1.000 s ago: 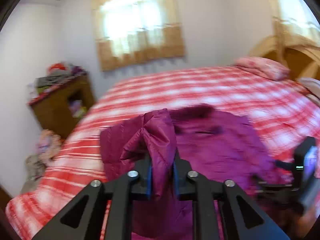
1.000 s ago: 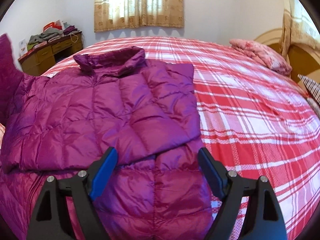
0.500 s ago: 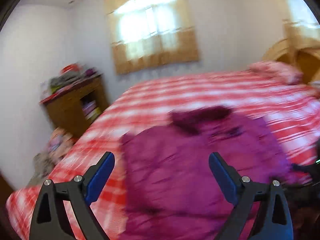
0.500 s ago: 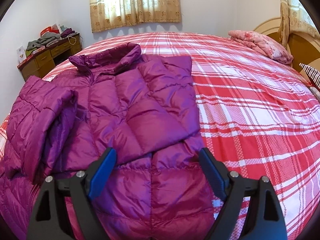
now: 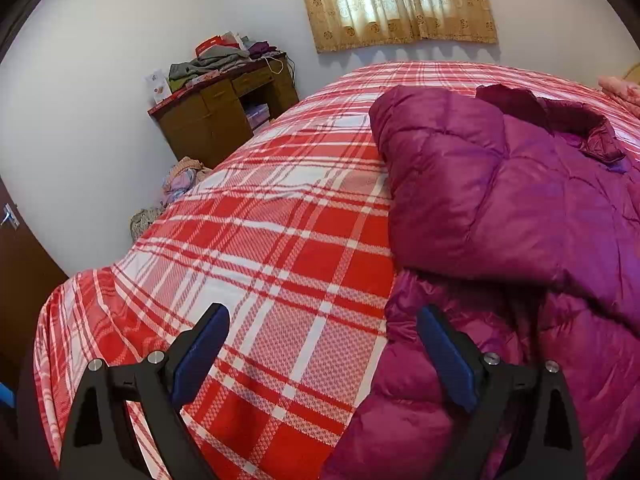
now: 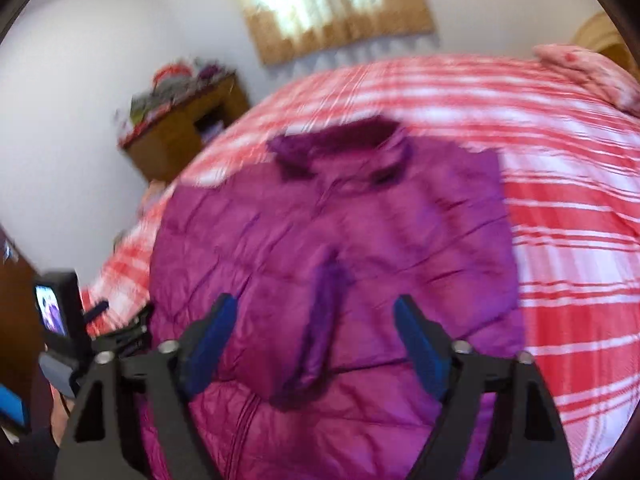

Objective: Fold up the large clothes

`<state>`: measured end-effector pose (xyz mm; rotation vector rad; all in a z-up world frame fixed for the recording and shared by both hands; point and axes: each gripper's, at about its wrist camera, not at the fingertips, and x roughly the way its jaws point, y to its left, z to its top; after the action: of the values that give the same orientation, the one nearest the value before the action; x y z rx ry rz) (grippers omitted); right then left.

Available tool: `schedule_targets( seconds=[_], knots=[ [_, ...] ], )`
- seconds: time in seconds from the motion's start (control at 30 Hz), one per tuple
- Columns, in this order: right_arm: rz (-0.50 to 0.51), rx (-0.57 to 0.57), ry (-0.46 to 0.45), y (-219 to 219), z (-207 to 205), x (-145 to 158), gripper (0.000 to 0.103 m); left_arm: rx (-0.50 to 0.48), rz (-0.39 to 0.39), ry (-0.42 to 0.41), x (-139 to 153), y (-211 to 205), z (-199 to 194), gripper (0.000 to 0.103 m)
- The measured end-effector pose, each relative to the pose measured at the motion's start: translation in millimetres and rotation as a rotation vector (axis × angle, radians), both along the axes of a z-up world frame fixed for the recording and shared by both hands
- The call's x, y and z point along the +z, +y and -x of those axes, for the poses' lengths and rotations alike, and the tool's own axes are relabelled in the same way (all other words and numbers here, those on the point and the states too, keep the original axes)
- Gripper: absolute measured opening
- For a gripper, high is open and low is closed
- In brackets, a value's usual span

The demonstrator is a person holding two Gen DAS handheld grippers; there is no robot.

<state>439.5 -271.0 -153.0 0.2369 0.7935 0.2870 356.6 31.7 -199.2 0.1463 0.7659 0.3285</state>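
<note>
Purple padded jacket (image 5: 500,208) is laid flat on the red checked bedspread (image 5: 280,240), with its collar (image 6: 340,144) turned toward the far edge of the bed and both sleeves folded over the front. The left gripper (image 5: 320,356) is held spread wide over the jacket's left edge, with nothing pinched. The right gripper (image 6: 316,344) is seen above the lower front; its jaws have just been closing, and they are not yet pressed on the fabric.
</note>
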Motion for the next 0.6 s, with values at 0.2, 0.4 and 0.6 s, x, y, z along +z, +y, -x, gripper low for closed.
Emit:
schedule_targets(
  seconds=[0.2, 0.4, 0.6],
  knots=[
    [-0.021, 0.016, 0.062, 4.0, -8.1, -25.0, 0.017, -0.015, 0.025, 0.004, -0.6, 9.6, 6.2, 0.095],
    [-0.035, -0.058, 0.069, -29.8, 2.3, -25.5, 0.017, -0.010, 0.056, 0.041, -0.8, 22.7, 3.0, 0.095],
    [-0.007, -0.140, 0.035, -45.8, 13.0, -14.6, 0.060, -0.025, 0.103, 0.004, 45.6, 24.9, -7.4, 0.095]
  ],
)
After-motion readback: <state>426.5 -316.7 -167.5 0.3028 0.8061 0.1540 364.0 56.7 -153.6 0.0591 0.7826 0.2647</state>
